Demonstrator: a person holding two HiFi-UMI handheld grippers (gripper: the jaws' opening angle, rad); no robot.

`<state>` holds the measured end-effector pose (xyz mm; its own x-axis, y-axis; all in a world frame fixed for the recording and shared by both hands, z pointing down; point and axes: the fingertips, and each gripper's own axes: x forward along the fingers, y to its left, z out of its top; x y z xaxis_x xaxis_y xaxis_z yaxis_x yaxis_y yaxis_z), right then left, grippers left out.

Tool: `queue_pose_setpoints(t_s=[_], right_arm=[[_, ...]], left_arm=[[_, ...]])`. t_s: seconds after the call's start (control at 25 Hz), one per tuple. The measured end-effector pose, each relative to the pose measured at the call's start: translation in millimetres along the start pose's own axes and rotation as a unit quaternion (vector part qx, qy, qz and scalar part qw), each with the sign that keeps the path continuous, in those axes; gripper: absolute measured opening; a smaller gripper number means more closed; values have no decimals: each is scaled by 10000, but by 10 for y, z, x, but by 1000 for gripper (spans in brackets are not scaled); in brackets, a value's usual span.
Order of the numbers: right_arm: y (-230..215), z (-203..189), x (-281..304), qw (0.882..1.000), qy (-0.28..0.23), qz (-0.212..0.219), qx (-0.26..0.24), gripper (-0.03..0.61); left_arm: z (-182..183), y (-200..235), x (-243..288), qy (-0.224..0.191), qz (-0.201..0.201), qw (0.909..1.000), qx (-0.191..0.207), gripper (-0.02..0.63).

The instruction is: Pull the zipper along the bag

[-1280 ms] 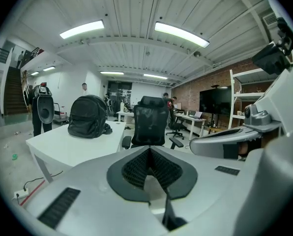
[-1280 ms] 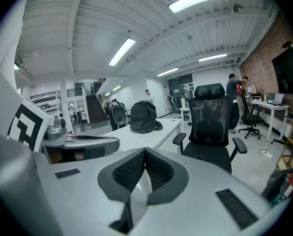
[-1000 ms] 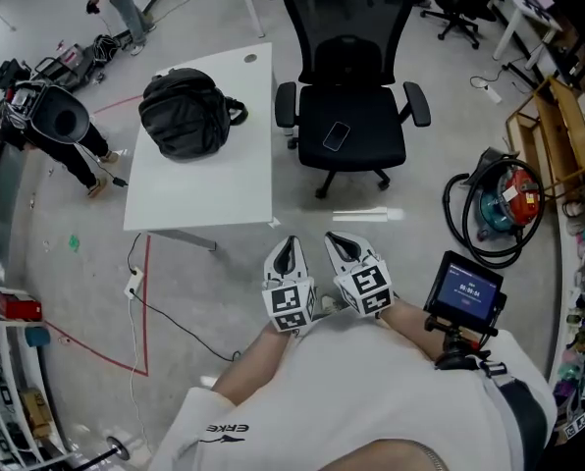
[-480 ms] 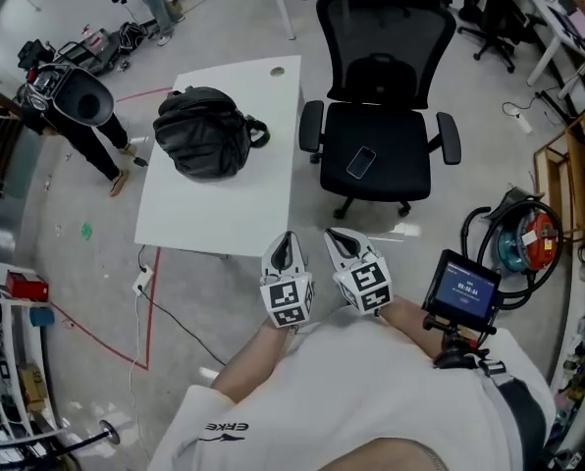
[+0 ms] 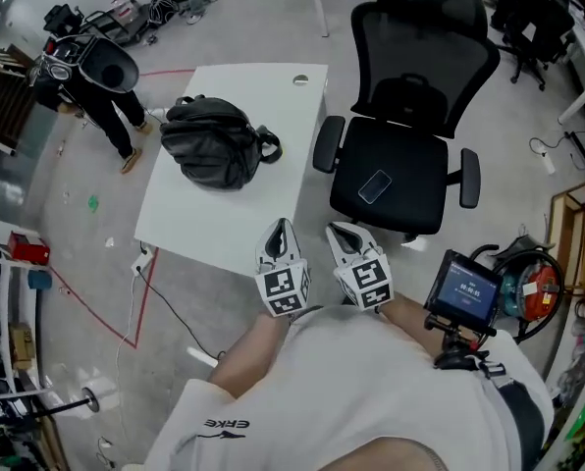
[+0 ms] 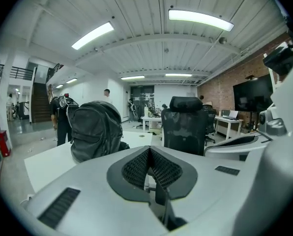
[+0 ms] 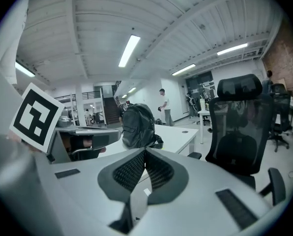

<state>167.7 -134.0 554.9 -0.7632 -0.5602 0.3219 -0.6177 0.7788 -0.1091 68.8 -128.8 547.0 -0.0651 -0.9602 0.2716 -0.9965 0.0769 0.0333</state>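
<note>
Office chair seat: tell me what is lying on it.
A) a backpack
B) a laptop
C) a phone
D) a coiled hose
C: a dark phone lies flat on the seat of the office chair, while the backpack sits on the white table instead.

Backpack [image 5: 214, 142] on table [image 5: 204, 219], office chair [image 5: 405, 155] right of table, phone [image 5: 375, 186] on seat

The head view looks steeply down from above; both gripper views face level toward the backpack [image 5: 214, 143] and chair [image 5: 420, 47].
</note>
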Motion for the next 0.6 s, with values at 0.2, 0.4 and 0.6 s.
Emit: queue_pose_setpoints(t_s=[0.2, 0.4, 0.6], right_arm=[[-134, 108, 216, 9996, 45, 257, -146, 4], [-179, 154, 506, 9989, 156, 414, -122, 5], [-206, 284, 918, 9981, 266, 502, -255, 4]], left_arm=[[52, 23, 181, 34, 276, 9995, -175, 3], [92, 156, 379, 54, 382, 9988, -308, 3], [189, 420, 653, 20, 449, 9981, -411, 3]])
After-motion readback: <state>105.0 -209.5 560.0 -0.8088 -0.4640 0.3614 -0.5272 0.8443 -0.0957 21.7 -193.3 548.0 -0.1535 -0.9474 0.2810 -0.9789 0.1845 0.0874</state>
